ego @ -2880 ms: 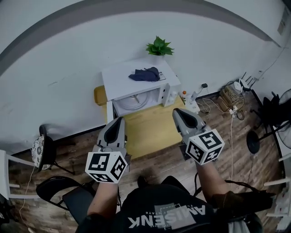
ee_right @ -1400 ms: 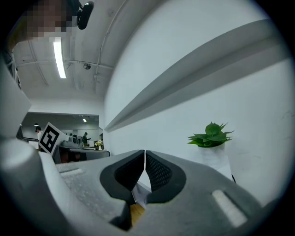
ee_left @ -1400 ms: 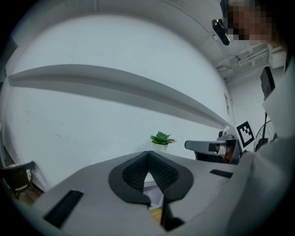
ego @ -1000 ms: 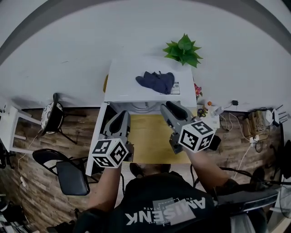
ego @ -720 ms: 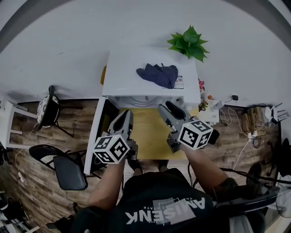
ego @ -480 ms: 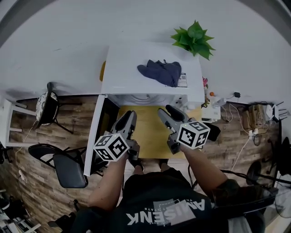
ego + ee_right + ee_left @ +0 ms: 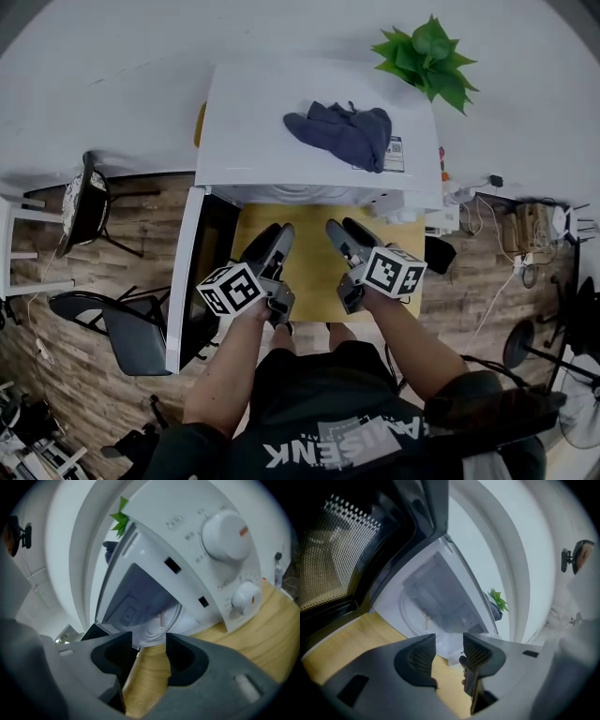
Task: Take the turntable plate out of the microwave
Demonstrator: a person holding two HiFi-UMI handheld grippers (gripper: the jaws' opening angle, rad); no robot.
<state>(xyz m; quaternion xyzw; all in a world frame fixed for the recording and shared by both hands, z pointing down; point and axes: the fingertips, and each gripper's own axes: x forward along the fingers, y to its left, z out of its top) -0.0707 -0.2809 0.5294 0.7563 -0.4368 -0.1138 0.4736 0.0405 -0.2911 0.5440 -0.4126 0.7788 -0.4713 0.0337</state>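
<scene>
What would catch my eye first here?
A white microwave stands open on a yellow table, with a dark cloth on top and a green plant by its far right corner. The left tongs and right tongs point at it, jaws just opening, nothing between them. The glass plate sits inside.

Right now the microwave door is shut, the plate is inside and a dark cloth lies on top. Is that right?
No: the door is open, swung to the left, as the head view shows. The plate is inside the microwave and the dark cloth lies on top.
</scene>
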